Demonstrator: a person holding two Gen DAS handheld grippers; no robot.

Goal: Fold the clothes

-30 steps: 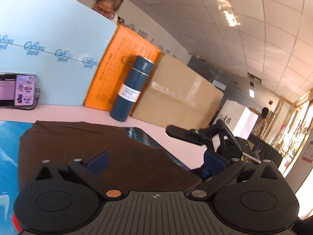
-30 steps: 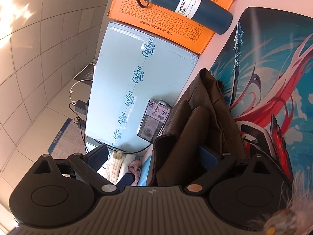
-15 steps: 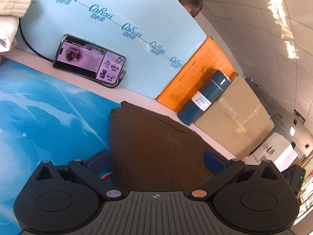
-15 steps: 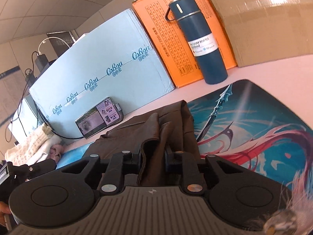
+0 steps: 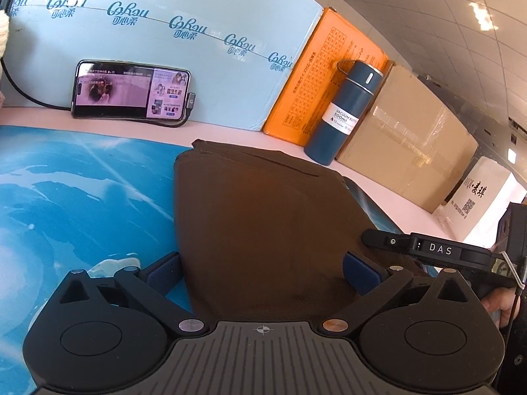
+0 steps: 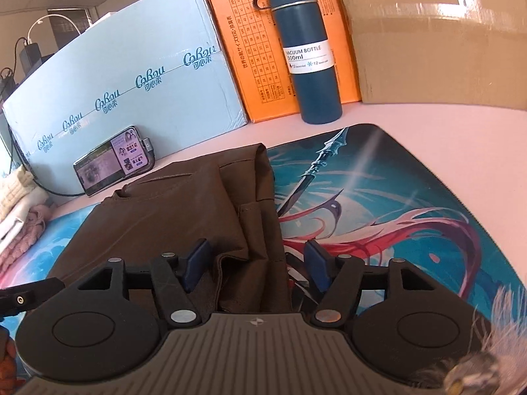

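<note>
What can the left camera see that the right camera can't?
Only the left wrist view shows the white box with a square code. Only the right wrist view shows the knitted clothes and the red swirl on the mat. Both show the brown garment, phone, blue bottle and orange box.

The left gripper (image 5: 262,271) points down at a slant, its jaws wide apart with cloth between the pads, not pressed. The right gripper (image 6: 257,263) also tilts down; its jaws have just been opening, and cloth lies loose between them.
</note>
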